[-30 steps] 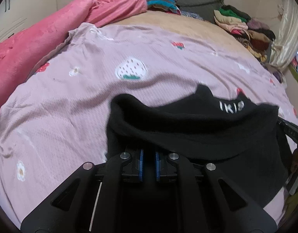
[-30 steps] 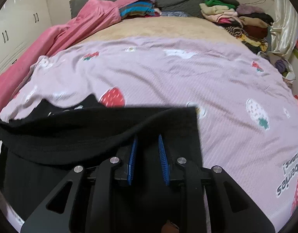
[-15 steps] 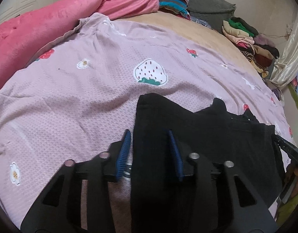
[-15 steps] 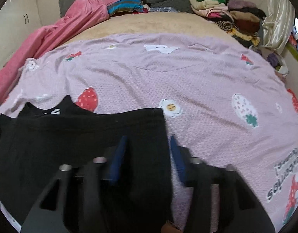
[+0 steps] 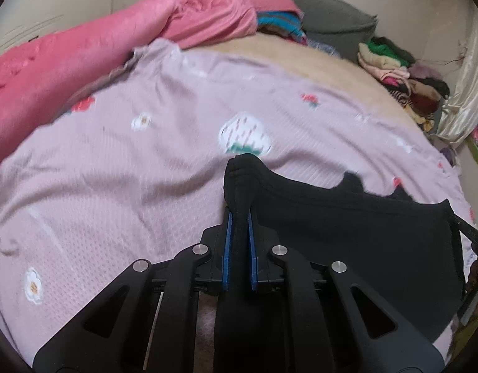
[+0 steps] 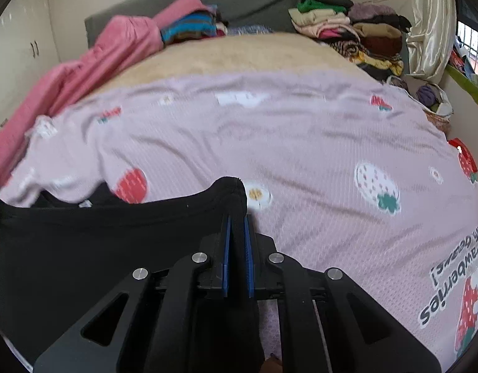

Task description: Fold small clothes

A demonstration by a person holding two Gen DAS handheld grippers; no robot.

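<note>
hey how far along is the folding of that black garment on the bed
Early to midway, judging by these views. Done: the black garment lies spread on the pink strawberry sheet. In hand: the left gripper and right gripper each have jaws shut on a near corner. Left: carrying that edge over and any further folds. The folded clothes pile sits beyond.

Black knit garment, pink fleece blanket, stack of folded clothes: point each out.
black knit garment (image 5: 347,227), left wrist view, flat middle panel.
pink fleece blanket (image 5: 67,62), left wrist view, bunched middle.
stack of folded clothes (image 6: 347,31), right wrist view, centre of pile.
</note>
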